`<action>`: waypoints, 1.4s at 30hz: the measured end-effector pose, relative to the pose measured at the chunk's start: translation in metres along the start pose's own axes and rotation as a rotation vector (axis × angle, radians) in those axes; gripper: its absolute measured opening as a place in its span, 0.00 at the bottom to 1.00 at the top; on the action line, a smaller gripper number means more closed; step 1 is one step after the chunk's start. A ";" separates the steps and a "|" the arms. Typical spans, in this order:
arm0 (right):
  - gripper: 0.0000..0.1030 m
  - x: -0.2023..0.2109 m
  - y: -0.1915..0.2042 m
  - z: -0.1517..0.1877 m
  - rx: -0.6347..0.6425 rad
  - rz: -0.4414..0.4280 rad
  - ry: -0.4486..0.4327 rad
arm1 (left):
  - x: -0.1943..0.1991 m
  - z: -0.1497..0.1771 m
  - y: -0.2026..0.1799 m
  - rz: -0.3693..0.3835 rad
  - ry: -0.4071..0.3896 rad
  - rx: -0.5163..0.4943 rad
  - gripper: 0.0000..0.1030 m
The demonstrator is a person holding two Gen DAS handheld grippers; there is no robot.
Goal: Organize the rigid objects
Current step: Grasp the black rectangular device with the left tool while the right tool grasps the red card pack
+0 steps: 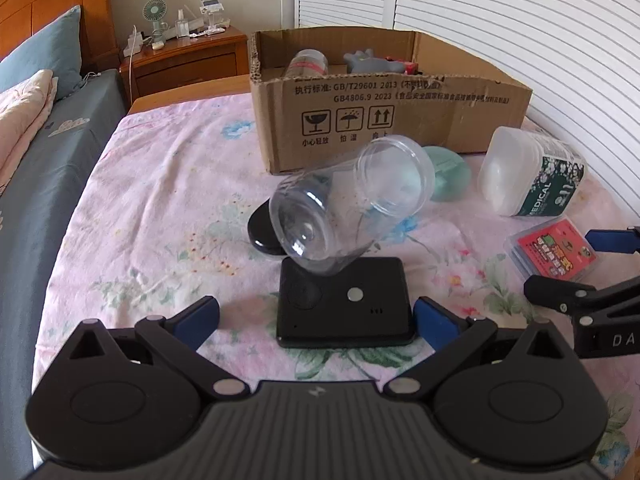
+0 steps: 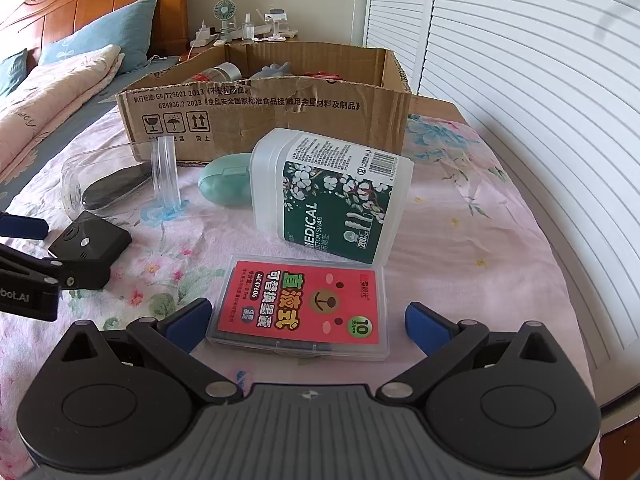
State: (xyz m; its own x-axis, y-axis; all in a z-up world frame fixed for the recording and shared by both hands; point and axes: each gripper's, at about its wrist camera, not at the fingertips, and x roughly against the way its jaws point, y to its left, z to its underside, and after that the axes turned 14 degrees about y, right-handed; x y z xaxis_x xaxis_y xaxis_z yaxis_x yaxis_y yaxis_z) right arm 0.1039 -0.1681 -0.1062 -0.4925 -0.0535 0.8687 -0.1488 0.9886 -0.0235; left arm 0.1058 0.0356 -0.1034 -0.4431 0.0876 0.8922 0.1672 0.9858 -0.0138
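Note:
My left gripper [image 1: 316, 318] is open, its blue pads on either side of a flat black device [image 1: 344, 304] on the flowered sheet. A clear plastic jar [image 1: 352, 204] lies on its side just beyond, resting on the device's far edge. My right gripper [image 2: 308, 320] is open around a clear case with a red label [image 2: 300, 306]. Behind it lies a cotton swab box [image 2: 332, 196] and a mint green case [image 2: 226, 178]. The open cardboard box [image 2: 264, 120] holds a bottle and a grey toy.
A black round lid [image 1: 260, 228] lies left of the jar. The right gripper shows at the right edge of the left wrist view [image 1: 592, 276]. A wooden nightstand [image 1: 184, 56] and pillows are far left. Louvered doors stand on the right.

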 end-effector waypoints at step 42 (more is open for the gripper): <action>0.91 0.013 0.010 -0.009 0.090 -0.043 0.041 | 0.015 0.006 -0.006 0.086 0.019 -0.130 0.67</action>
State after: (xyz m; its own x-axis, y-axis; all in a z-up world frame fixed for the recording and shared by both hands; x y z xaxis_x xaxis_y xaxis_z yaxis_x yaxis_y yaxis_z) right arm 0.1038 -0.1571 -0.0912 -0.4484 -0.0880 0.8895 -0.2463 0.9688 -0.0283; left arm 0.0932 0.0322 -0.0928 -0.4056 0.1674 0.8986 0.3167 0.9479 -0.0336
